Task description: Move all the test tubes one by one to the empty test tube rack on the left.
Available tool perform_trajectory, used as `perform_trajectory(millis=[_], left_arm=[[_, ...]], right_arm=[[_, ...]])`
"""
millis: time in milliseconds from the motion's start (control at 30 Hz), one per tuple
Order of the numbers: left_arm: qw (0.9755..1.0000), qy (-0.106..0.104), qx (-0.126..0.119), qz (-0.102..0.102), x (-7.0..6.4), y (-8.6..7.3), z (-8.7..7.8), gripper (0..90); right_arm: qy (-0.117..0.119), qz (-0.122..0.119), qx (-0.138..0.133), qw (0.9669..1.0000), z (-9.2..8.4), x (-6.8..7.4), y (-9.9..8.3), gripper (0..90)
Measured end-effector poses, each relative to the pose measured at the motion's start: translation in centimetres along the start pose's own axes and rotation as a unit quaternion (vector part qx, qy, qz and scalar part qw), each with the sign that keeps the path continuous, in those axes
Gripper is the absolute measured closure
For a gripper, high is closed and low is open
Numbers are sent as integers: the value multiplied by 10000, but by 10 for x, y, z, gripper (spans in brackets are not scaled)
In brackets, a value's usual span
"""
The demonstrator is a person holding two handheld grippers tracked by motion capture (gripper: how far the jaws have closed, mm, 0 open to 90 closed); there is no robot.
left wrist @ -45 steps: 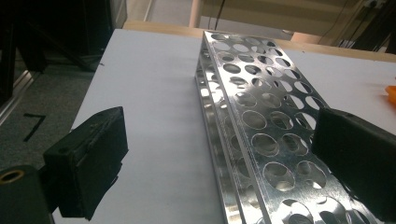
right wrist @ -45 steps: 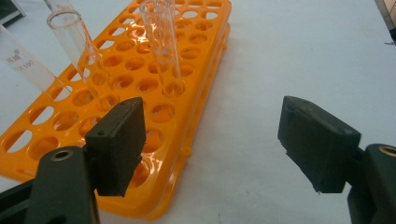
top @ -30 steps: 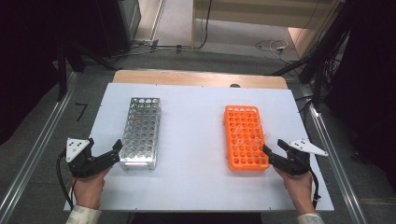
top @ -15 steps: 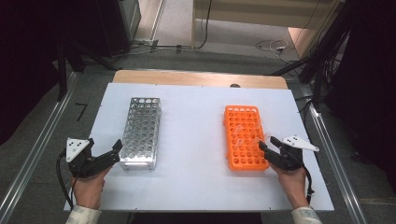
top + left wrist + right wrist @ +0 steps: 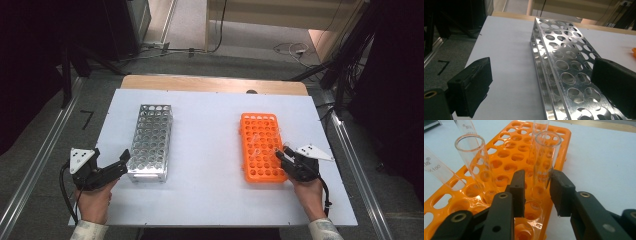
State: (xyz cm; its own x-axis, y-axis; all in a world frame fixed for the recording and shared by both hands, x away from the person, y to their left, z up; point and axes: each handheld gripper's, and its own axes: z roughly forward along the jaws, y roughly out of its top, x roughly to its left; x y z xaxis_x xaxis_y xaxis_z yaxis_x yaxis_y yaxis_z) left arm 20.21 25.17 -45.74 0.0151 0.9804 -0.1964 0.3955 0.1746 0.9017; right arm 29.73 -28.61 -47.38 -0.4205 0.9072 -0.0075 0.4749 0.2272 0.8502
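An orange tube rack (image 5: 260,145) lies on the right of the white table and holds several clear glass test tubes. My right gripper (image 5: 281,151) is at its near right corner. In the right gripper view its jaws (image 5: 537,182) flank one upright tube (image 5: 544,157). They have just been closing: the right pad touches the glass and a small gap shows at the left pad. A metal tube rack (image 5: 150,142) with no tubes in it lies on the left. My left gripper (image 5: 112,156) stands open at its near end, one jaw over the rack (image 5: 564,57), the other over the table.
Other tubes (image 5: 474,160) stand and lean in the orange rack to the left of the flanked one. The white table (image 5: 210,125) has bare room between the two racks. Metal rails run along both sides, and a wooden edge lies at the far side.
My right gripper has shifted slightly in over the orange rack's near right corner and its jaws have narrowed around a tube. The left gripper has kept still.
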Motion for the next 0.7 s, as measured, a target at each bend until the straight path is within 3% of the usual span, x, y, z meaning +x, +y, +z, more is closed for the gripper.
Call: perform_trajectory(millis=[467,700], left_arm=[[10000,-11,7,1,0,0,0,37],[10000,5,-17,-5,-1,0,0,37]], right_arm=[[-55,72,22,10000,4,0,0,728],[-85,91,-149,9998,-3,-1,5,730]])
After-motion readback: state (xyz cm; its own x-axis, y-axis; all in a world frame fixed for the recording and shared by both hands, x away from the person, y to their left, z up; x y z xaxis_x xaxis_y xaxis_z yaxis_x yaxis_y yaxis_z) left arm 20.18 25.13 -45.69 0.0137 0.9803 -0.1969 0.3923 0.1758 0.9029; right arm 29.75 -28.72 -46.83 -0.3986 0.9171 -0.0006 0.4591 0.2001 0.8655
